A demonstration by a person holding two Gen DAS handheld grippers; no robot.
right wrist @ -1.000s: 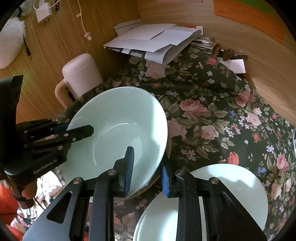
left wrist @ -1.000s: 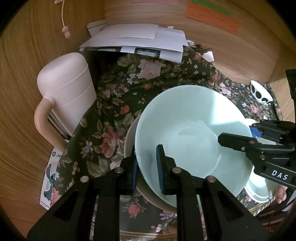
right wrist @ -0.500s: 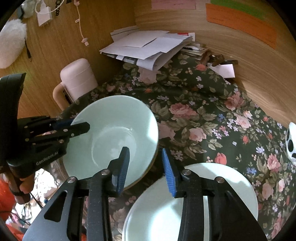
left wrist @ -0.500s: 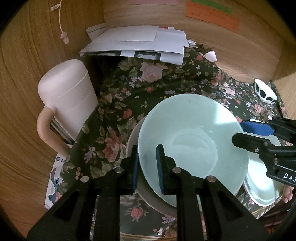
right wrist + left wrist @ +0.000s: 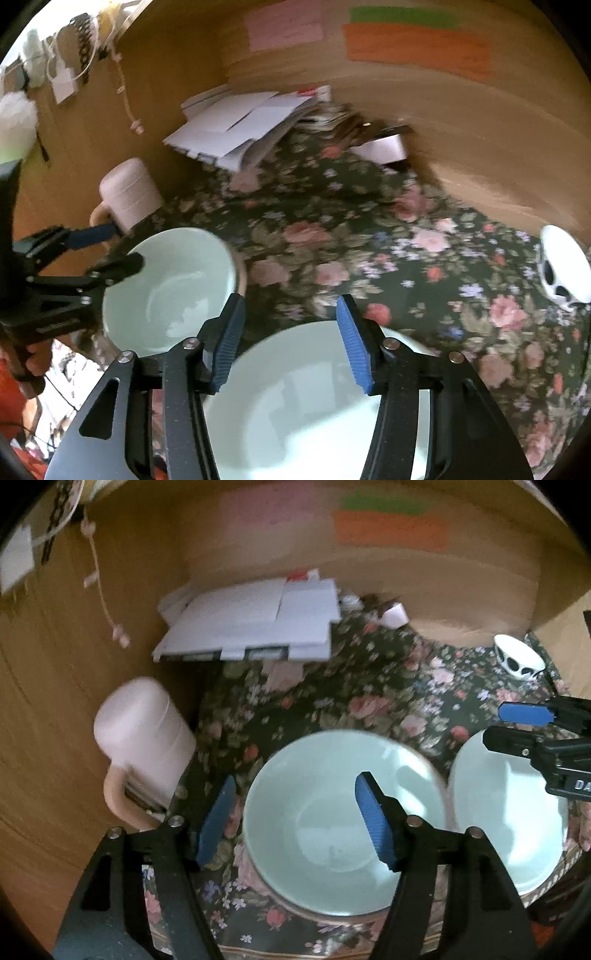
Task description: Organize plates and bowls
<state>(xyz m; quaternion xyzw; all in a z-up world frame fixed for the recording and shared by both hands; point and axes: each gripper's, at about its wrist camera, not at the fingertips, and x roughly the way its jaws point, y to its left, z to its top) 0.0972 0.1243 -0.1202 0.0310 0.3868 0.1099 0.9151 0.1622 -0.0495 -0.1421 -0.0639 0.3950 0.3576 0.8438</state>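
While both jaws opening, left gripper (image 5: 291, 823) straddles bowl (image 5: 343, 823) rim unpinched; right gripper (image 5: 290, 343) empty.

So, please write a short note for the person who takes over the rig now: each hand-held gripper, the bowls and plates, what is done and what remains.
Left hand-held gripper: jaws opening, nothing pressed; it straddles the near rim of the mint bowl.
Right hand-held gripper: jaws opening, empty, above the white plates.
Done: the mint bowl sits released in a beige-rimmed dish on the floral cloth, beside the white plates.
Left: the small spotted bowl stands apart at the far right, not yet sorted.
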